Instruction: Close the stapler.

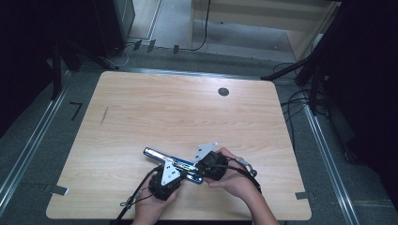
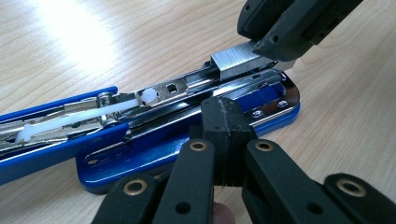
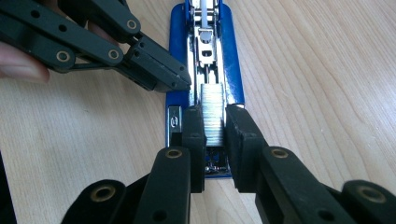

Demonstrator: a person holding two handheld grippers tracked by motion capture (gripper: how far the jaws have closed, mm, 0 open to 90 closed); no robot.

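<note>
Blue metal stapler, hinged open flat on the pale wood-grain table, lies near the front edge at about 6 o'clock of the tabletop, its top arm stretching away toward 10 o'clock in the high view. You hold a silvery strip of staples between the jaws of your right gripper, which are closed narrowly on its two sides; the strip sits over the chrome staple channel near its front end. Your left gripper has its jaws fully together with nothing between them, their tips resting against the stapler's blue base, seemingly to steady it.

Judged from this, the stapler is already opened and the strip brought to the channel; seating it flat, releasing it and folding the top arm shut remain.

Room: the table is bare toward 12 o'clock up to a small dark round grommet near the far edge. The near edge lies close behind your hands, so keep movements forward. The two grippers stand just beside each other over the stapler, leaving little clearance between them.
</note>
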